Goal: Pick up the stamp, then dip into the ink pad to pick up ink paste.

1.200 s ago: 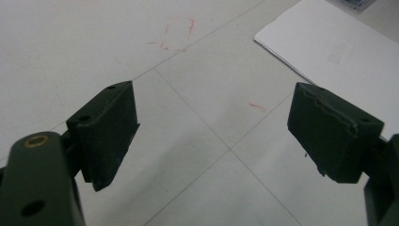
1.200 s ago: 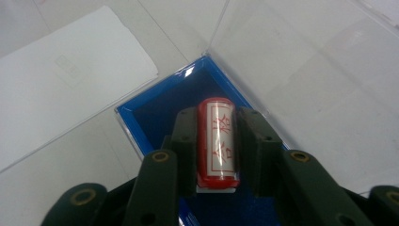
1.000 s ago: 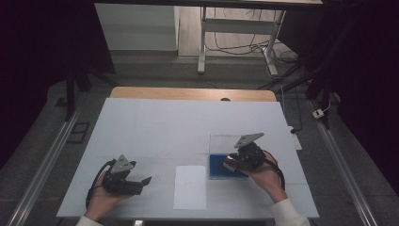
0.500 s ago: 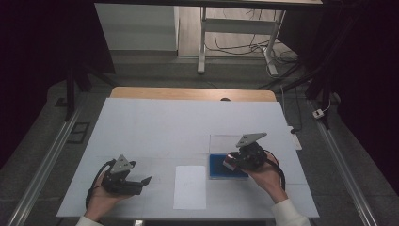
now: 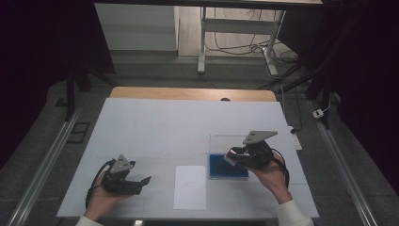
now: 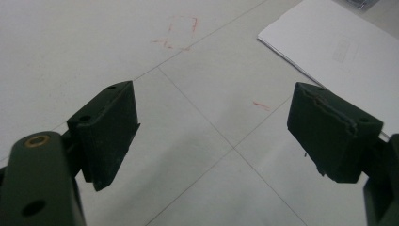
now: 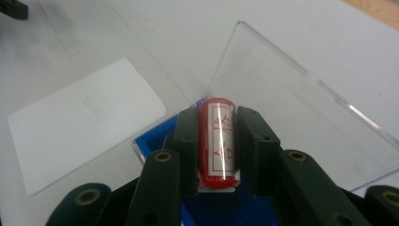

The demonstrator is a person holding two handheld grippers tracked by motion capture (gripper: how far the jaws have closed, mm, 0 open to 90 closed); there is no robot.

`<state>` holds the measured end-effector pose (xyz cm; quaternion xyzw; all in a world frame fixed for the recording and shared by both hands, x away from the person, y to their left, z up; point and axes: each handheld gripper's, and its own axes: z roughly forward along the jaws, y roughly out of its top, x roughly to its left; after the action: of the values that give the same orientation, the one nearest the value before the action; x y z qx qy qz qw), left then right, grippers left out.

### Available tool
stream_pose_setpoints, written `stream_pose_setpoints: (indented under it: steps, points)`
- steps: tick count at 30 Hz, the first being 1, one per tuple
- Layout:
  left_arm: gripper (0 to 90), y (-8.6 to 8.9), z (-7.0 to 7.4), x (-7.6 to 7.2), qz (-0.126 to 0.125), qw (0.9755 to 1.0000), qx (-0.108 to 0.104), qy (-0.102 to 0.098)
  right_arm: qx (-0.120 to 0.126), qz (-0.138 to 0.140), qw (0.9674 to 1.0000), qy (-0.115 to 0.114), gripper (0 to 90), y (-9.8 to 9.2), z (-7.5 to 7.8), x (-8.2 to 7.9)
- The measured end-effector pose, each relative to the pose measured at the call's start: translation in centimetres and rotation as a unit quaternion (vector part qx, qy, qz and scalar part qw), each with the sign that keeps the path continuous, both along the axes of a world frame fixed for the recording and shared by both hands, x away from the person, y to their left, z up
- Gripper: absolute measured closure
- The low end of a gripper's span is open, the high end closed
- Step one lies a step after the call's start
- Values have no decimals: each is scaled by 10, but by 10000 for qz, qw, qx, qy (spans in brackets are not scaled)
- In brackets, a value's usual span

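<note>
Stamp [image 7: 217,141] clamped between the right gripper's [image 7: 217,143] fingers, lower centre of the right gripper view.
Its red-and-white printed face is turned up, directly above the blue box [image 7: 155,141], whose clear lid [image 7: 291,127] stands open toward the frame's right. A white paper sheet [image 7: 80,122] lies left of it on the bench [image 5: 155,127]. In the high view's lower left, the left gripper [image 6: 211,136] has its fingers spread wide, holding nothing.

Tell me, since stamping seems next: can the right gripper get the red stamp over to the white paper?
Probably yes. The right gripper is shut on the red stamp, above the blue box; the white paper lies beside it, nothing between.
</note>
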<state>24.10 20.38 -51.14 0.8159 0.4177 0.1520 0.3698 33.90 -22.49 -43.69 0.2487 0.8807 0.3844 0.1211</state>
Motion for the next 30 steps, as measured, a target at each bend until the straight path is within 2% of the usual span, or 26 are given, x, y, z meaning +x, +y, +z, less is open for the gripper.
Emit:
stream_pose_setpoints:
  steps: [8,16,22,27,30]
  points:
    - [170,0,0,0,7,10000,10,-14,239,-32,9995,-213,706,-5,14,-6]
    - [170,0,0,1,2,10000,17,-6,331,-92,9987,-388,705,-8,22,-10]
    - [170,0,0,1,6,10000,12,-7,316,-81,9986,-405,705,-7,24,-11]
    - [171,0,0,1,7,10000,21,-7,126,-83,9993,-344,705,-5,21,-10]
    - [171,0,0,1,6,10000,28,-6,103,-71,9994,-330,705,-4,20,-10]
